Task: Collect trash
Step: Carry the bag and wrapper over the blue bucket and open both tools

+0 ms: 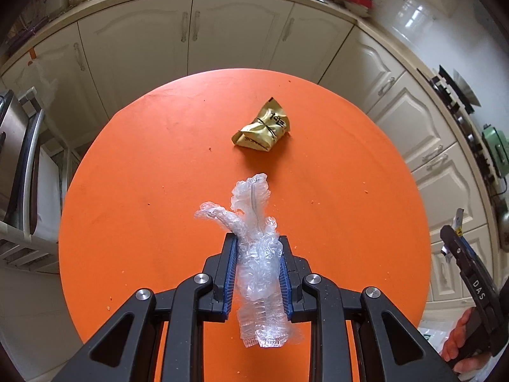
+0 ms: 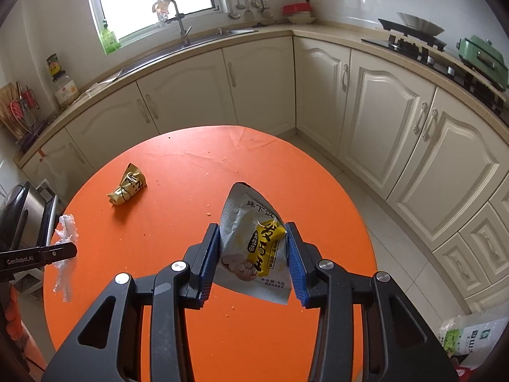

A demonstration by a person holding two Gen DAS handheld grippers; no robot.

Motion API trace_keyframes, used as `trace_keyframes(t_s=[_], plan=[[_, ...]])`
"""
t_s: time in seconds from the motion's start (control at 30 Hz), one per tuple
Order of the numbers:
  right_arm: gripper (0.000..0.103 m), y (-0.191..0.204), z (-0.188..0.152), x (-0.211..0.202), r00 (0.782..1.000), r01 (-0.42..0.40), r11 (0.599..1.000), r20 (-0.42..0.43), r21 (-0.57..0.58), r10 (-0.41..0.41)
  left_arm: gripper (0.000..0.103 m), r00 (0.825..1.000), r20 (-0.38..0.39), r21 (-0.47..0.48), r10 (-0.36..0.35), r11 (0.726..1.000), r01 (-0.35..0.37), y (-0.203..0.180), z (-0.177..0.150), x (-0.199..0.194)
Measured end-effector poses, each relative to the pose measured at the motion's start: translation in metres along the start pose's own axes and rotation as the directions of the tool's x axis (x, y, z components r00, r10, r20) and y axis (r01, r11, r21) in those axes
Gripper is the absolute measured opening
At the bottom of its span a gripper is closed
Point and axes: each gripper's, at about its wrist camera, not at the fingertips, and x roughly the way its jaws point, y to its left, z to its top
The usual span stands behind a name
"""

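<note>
Two handheld grippers hang over a round orange table in a cream-cabinet kitchen, each already carrying a piece of trash. On the left, the left gripper is clamped on a crumpled wad of clear plastic wrap, its blue ribbed pads pressing the film from both sides while loose tails stick out ahead of and behind the jaws. The film is thin, glossy and springy, so the squeeze probably needs to hold steady; a slack grip could let it slide free.

Farther out on the table, near the middle, lies a gold foil wrapper, twisted and bound by a dark band, touching neither tool. It looks stiff and crinkled, with raised folds that should give jaws something to pinch.

On the right, the right gripper is closed on a grey and yellow printed sachet, flat, torn open at the top and bent between the pads, which stand wider apart than the left pair. Its slick laminate could slip if tilted, so carrying it level seems wise.

Both loads likely go to a bin next, though none is visible; the gold piece remains to be collected. Small crumbs dot the matte tabletop.
</note>
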Motion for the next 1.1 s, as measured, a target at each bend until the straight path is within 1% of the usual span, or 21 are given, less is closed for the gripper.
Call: trace_keyframes(t_s=[0.07,0.13,0.23,0.27,0.33,0.43,0.57,0.67,0.77,0.83,0.93,1.1], plan=[[0.041,-0.005,-0.008,-0.005,1.0,-0.005,1.0,-0.008,0.011,0.005,0.02,1.0,0.005,0.018,-0.009,1.0,0.008,-0.004,-0.008,-0.005],[0.041,-0.009,-0.016,-0.008,1.0,-0.003,1.0,-0.012,0.022,0.003,0.02,1.0,0.03,0.045,0.002,0.999,-0.004,-0.011,-0.015,-0.011],[0.041,-0.021,-0.025,-0.013,1.0,0.02,0.999,-0.003,0.049,-0.02,0.02,0.999,0.05,0.083,-0.005,0.997,0.001,-0.024,-0.029,-0.02],[0.041,-0.025,-0.029,-0.014,1.0,0.03,0.998,-0.002,0.055,-0.029,0.02,0.998,0.054,0.097,-0.009,0.995,0.004,-0.031,-0.033,-0.022],[0.041,-0.035,-0.035,-0.017,0.999,0.043,0.996,-0.002,0.078,-0.043,0.02,0.997,0.071,0.131,-0.005,0.991,-0.005,-0.046,-0.054,-0.028],[0.041,-0.05,-0.042,-0.019,0.999,0.045,0.992,-0.01,0.116,-0.044,0.02,0.997,0.067,0.189,-0.023,0.982,0.01,-0.074,-0.06,-0.027],[0.041,-0.081,-0.052,-0.025,0.998,0.062,0.984,-0.012,0.169,-0.061,0.02,0.998,0.052,0.288,-0.026,0.958,0.01,-0.119,-0.072,-0.018],[0.041,-0.109,-0.061,-0.032,0.996,0.089,0.973,-0.009,0.215,-0.089,0.02,0.999,0.023,0.357,-0.032,0.934,0.022,-0.157,-0.08,-0.007],[0.041,-0.141,-0.07,-0.041,0.993,0.116,0.958,-0.006,0.264,-0.119,0.02,0.999,-0.006,0.443,-0.036,0.896,0.035,-0.202,-0.09,0.007],[0.041,-0.162,-0.077,-0.048,0.989,0.14,0.943,-0.005,0.301,-0.145,0.02,0.999,-0.031,0.494,-0.038,0.868,0.048,-0.228,-0.09,0.021],[0.041,-0.198,-0.09,-0.056,0.982,0.183,0.911,-0.023,0.371,-0.188,0.02,0.998,-0.064,0.552,-0.018,0.832,0.05,-0.269,-0.093,0.044],[0.041,-0.241,-0.109,-0.067,0.971,0.231,0.872,-0.048,0.432,-0.234,0.02,0.993,-0.117,0.63,0.012,0.774,0.065,-0.327,-0.099,0.078]])
